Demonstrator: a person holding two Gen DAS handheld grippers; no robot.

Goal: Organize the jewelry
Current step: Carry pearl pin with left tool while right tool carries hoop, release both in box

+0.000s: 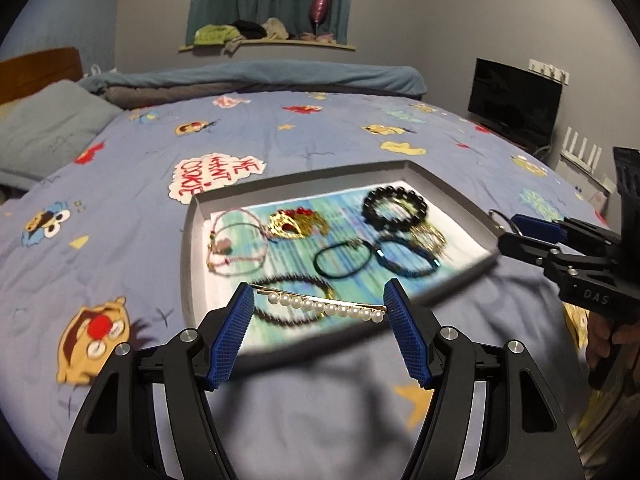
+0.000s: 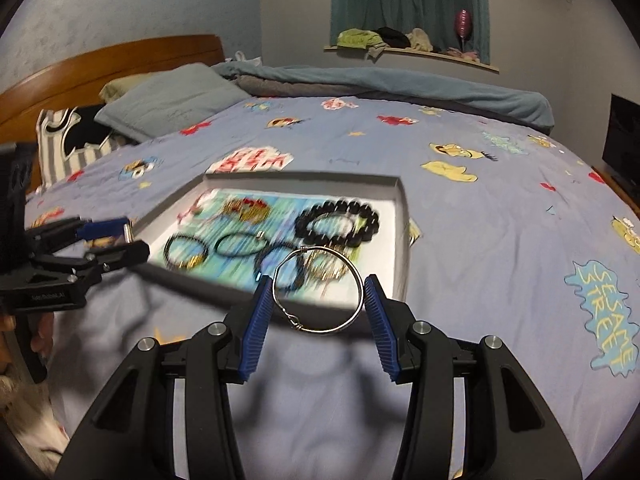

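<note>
My left gripper is shut on a pearl hair clip, held end to end between its blue pads above the near edge of the grey tray. My right gripper is shut on a silver wire bangle, held across its width above the tray's near right part. The tray holds a black bead bracelet, a gold ornament, pink cord bracelets, a black hair tie and more dark bands. The background is motion-blurred.
The tray lies on a bed with a purple cartoon cover. A pillow and wooden headboard are at the left, a black monitor at the right, a cluttered window sill behind.
</note>
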